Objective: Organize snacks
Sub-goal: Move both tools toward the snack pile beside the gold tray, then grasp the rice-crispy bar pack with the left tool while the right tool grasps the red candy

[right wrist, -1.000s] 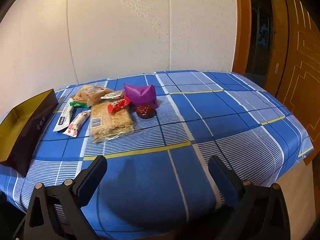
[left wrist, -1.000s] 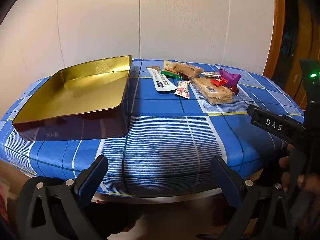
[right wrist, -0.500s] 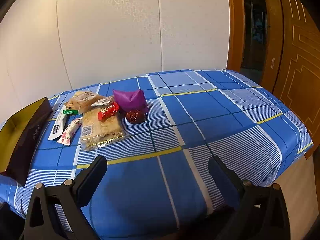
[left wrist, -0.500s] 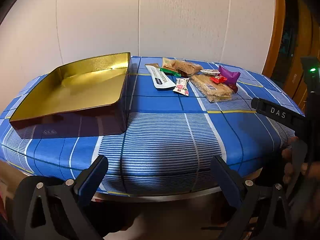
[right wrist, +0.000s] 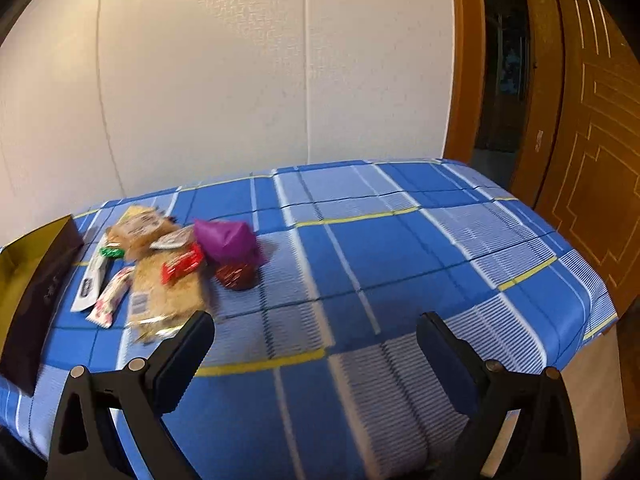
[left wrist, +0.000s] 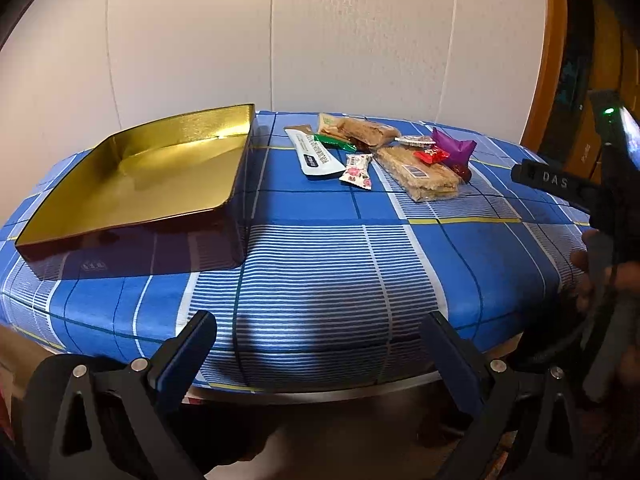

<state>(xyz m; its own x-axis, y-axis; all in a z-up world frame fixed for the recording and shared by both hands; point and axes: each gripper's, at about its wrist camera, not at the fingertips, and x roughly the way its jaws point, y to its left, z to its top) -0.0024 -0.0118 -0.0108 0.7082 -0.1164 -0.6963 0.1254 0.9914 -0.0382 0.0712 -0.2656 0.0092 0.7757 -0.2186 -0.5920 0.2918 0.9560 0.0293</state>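
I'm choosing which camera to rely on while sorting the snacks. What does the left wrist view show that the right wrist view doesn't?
Only the left wrist view shows the gold tray's whole empty interior, plus the right gripper's body marked DAS. Only the right wrist view shows the wooden door and the table's bare right end. Both show the snack pile, including the purple packet and white bar wrapper, on the blue plaid tablecloth, with each view's own gripper open.

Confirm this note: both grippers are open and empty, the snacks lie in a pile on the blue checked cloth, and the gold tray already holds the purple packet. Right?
Not quite. The gold tray holds nothing; the left wrist view shows its bare inside. The purple packet lies in the snack pile on the cloth. The rest stands: left gripper and right gripper are open and empty.
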